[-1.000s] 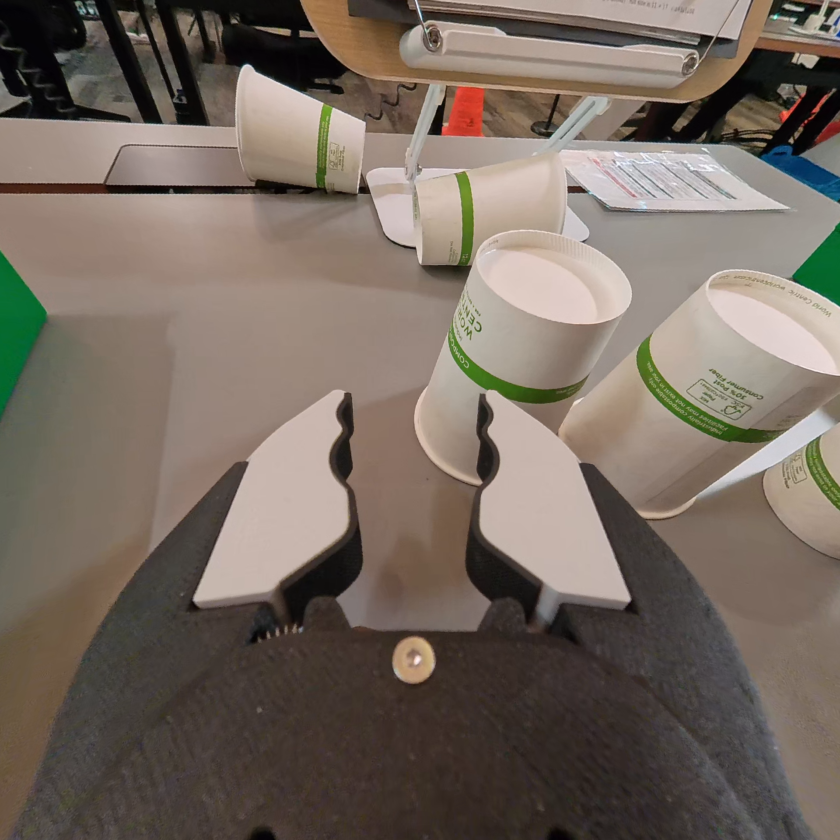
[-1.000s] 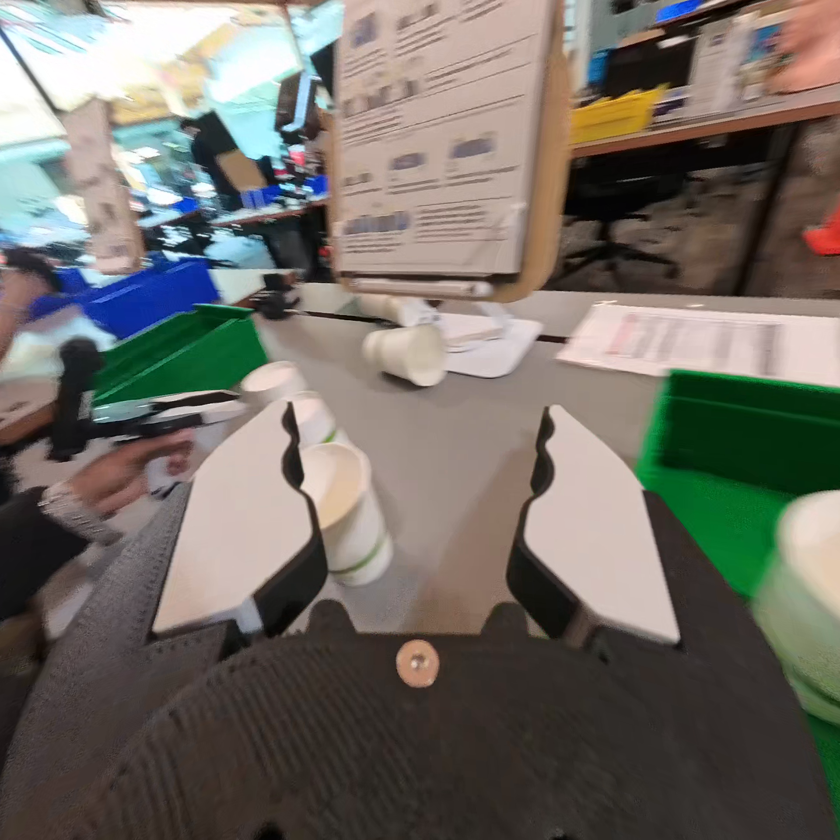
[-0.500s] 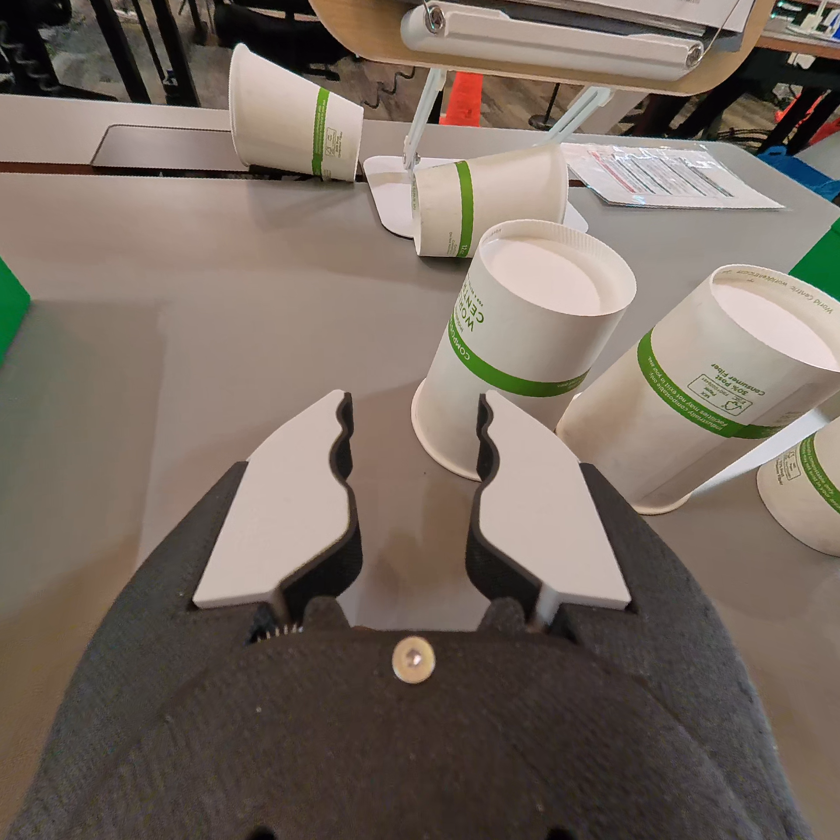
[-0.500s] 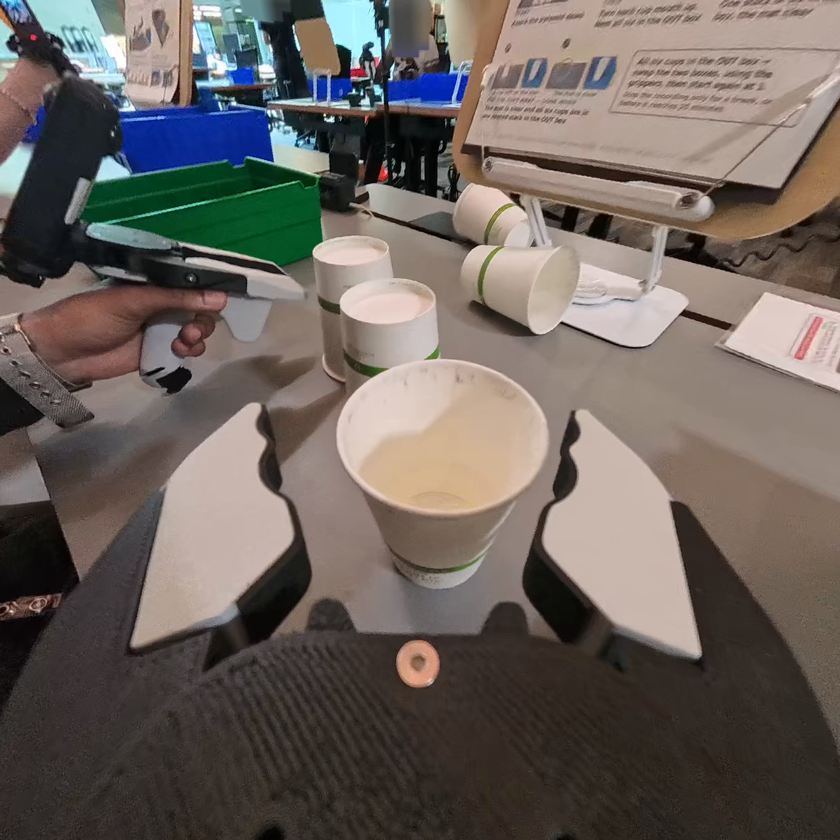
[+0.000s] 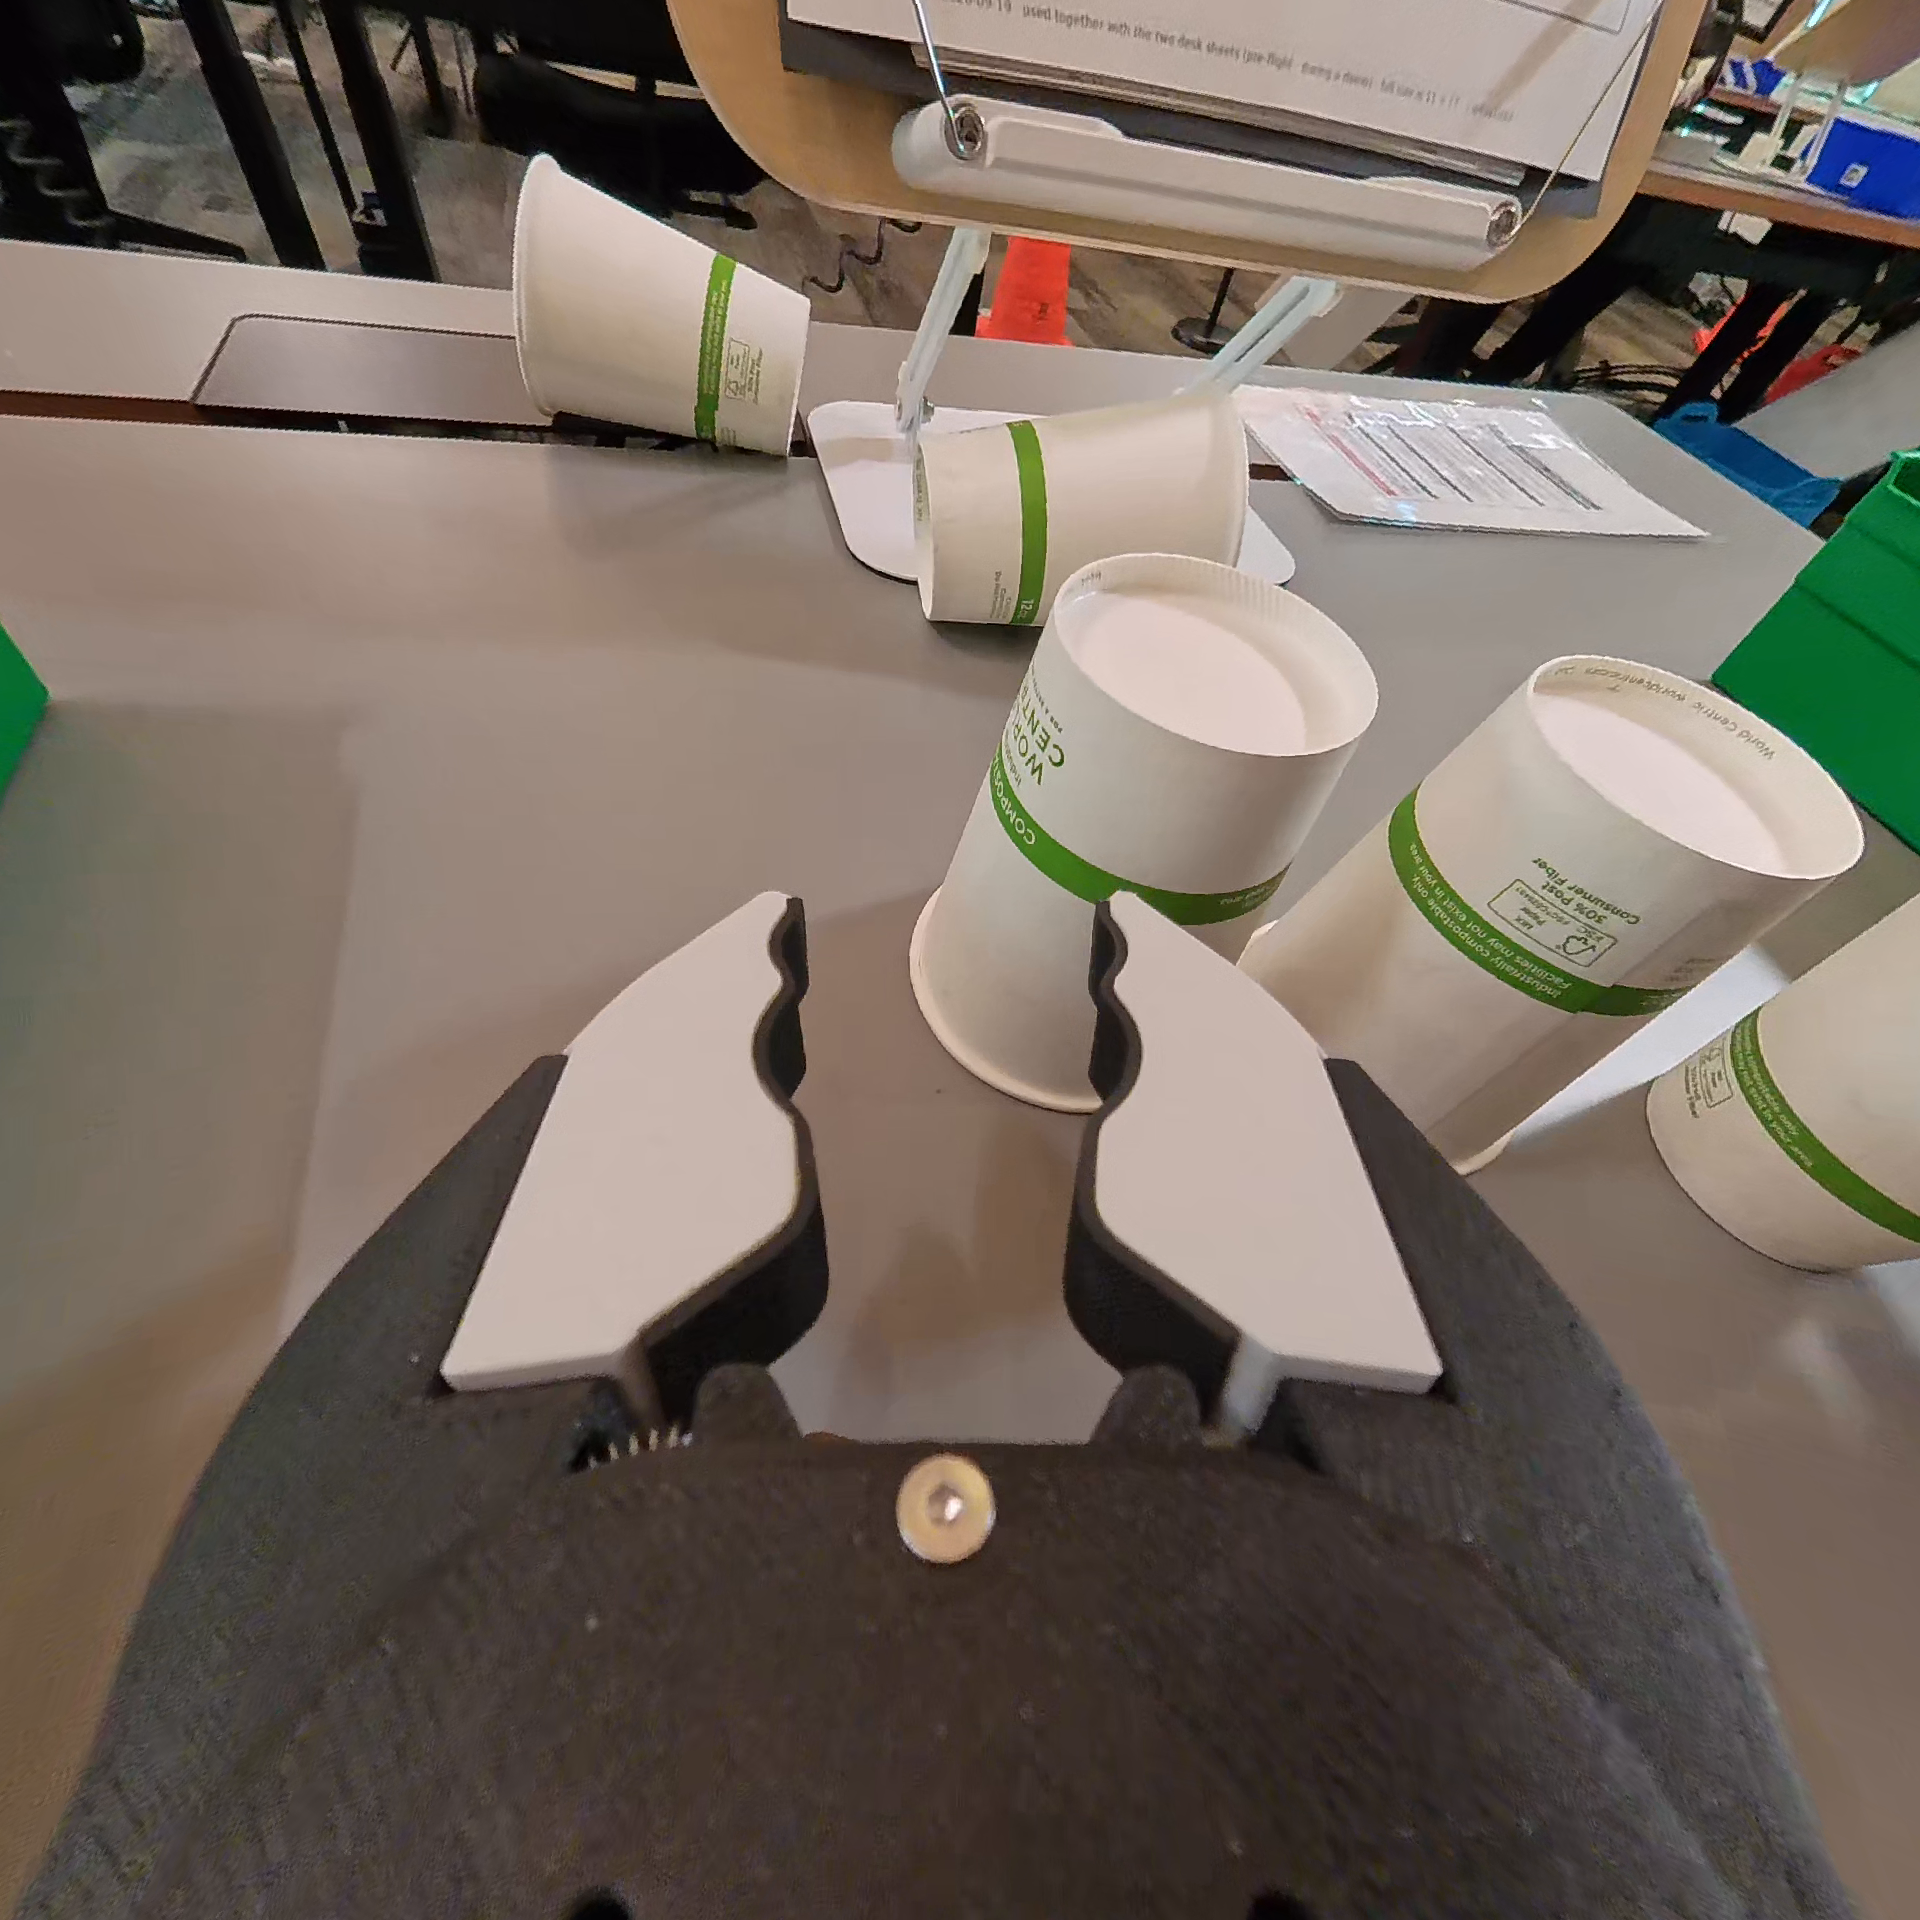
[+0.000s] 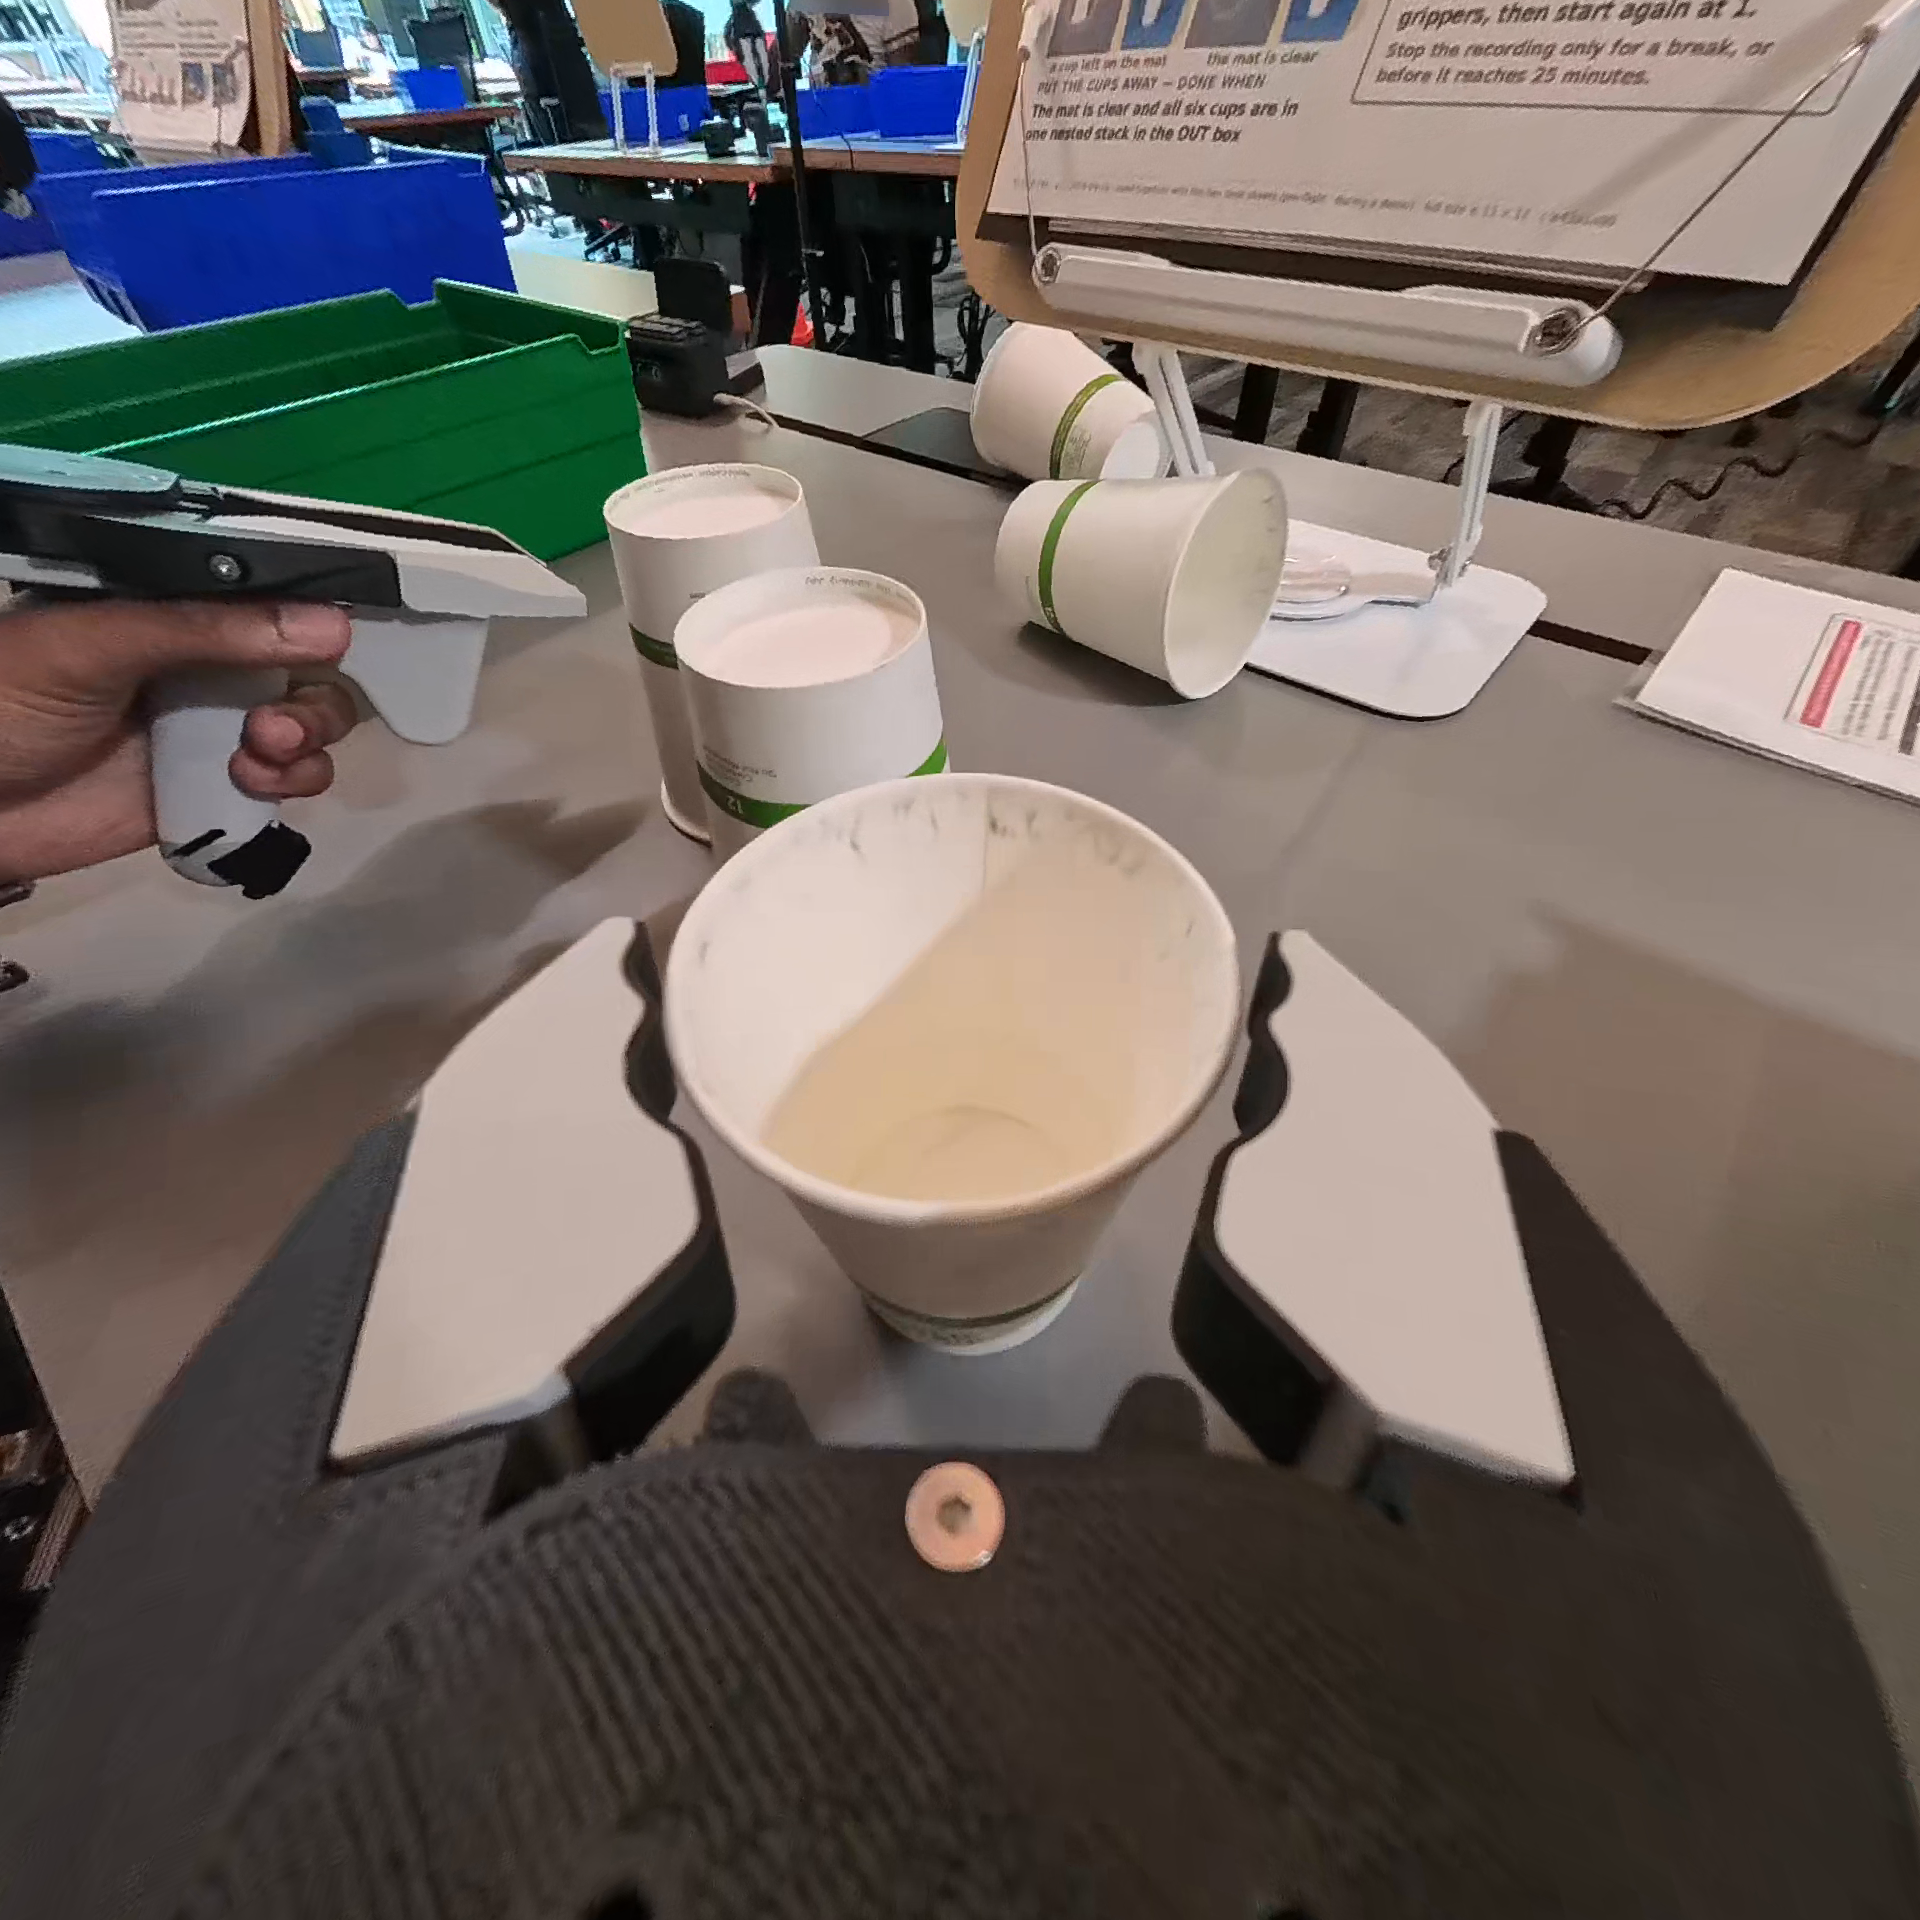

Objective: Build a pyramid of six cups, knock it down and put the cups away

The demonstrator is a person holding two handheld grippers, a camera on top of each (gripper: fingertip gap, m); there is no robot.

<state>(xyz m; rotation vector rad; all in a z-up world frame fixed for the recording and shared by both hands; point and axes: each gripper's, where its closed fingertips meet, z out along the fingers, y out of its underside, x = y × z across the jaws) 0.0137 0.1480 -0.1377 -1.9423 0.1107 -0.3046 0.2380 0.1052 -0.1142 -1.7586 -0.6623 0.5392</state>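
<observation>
Several white paper cups with green bands are on a grey table (image 5: 520, 727). My left gripper (image 5: 945, 920) is open and empty; its right fingertip (image 5: 1117, 935) is at the rim of an upside-down cup (image 5: 1153, 821). A second upside-down cup (image 5: 1579, 914) stands to its right. My right gripper (image 6: 953, 940) is open, with its fingers on either side of an upright cup (image 6: 951, 1049), close to its rim. Both upside-down cups (image 6: 800, 686) stand just beyond it. The left gripper (image 6: 551, 597), held by a hand, shows at the left of the right wrist view.
Two cups lie on their sides at the back (image 5: 665, 312) (image 5: 1081, 509), beside a clipboard stand (image 6: 1382, 644). A green bin (image 6: 343, 405) is at the far left, another green bin (image 5: 1849, 644) at the right. A printed sheet (image 6: 1797, 686) lies at the back right.
My right gripper swung left and came down around the upright cup, and its fingers have narrowed slightly toward it. My left gripper has barely moved.
</observation>
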